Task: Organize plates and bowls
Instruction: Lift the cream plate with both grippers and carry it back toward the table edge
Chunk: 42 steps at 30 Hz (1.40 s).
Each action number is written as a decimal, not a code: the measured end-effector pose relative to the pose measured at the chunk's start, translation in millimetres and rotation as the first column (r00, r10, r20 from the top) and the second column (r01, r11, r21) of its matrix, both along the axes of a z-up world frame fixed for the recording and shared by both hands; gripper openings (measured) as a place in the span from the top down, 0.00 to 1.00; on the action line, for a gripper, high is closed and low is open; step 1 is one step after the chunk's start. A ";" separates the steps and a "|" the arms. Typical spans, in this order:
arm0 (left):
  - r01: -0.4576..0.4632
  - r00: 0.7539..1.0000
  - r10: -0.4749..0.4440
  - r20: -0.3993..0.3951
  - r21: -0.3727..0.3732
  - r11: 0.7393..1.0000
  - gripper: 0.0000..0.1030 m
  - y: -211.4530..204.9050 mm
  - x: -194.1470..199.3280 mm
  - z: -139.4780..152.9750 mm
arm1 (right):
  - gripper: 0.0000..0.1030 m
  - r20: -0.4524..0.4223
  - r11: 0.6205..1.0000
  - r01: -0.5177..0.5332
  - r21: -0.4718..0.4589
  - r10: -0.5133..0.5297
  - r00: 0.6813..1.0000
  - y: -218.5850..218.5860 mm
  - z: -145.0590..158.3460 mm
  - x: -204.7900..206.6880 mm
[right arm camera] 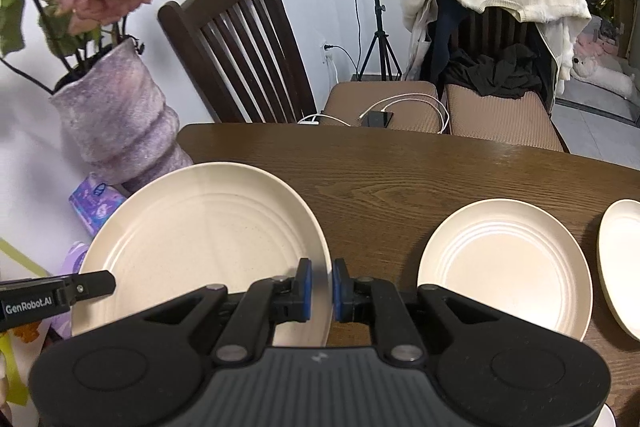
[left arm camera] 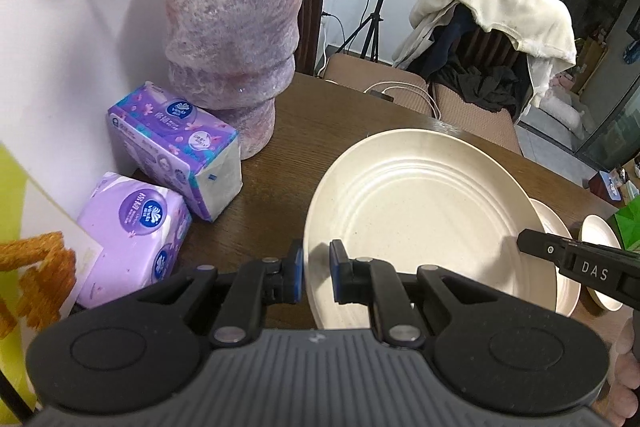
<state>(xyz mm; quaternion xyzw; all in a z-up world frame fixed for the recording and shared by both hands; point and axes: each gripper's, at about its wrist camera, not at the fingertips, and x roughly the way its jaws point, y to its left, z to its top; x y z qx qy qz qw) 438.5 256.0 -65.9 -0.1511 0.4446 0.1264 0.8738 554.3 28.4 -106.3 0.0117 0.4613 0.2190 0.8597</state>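
Evidently I had barely begun; both grippers held the big plate [right arm camera: 200, 247] by opposite rims, my left gripper [left arm camera: 316, 273] narrowed around its near-left edge, my right gripper [right arm camera: 320, 287] pinching its right edge, the plate apparently lifted off the table [right arm camera: 400, 167]; right of my right gripper lay a second plate [right arm camera: 504, 267] and, further right, a third [right arm camera: 624, 259], apart and unstacked; I judged all stacking remained; I saw no bowls.
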 end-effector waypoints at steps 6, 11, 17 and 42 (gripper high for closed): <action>0.002 1.000 -0.002 0.012 0.008 1.000 0.87 -14.4 -19.3 11.1 | 0.90 0.006 1.000 0.002 0.007 -0.002 1.000 -13.3 10.6 -15.7; 0.004 1.000 -0.004 0.023 0.015 1.000 0.87 -28.7 -34.6 18.6 | 0.90 0.009 1.000 -0.001 0.011 0.001 1.000 -25.7 18.6 -32.6; 0.008 1.000 -0.008 0.030 0.015 1.000 0.87 -46.7 -52.9 25.9 | 0.90 0.016 1.000 0.000 0.015 -0.001 1.000 -44.6 28.0 -51.8; 0.081 0.995 -0.083 0.056 0.040 0.996 0.87 -136.6 -130.6 45.1 | 0.90 0.032 0.997 0.069 0.026 -0.070 0.997 -143.2 49.8 -153.6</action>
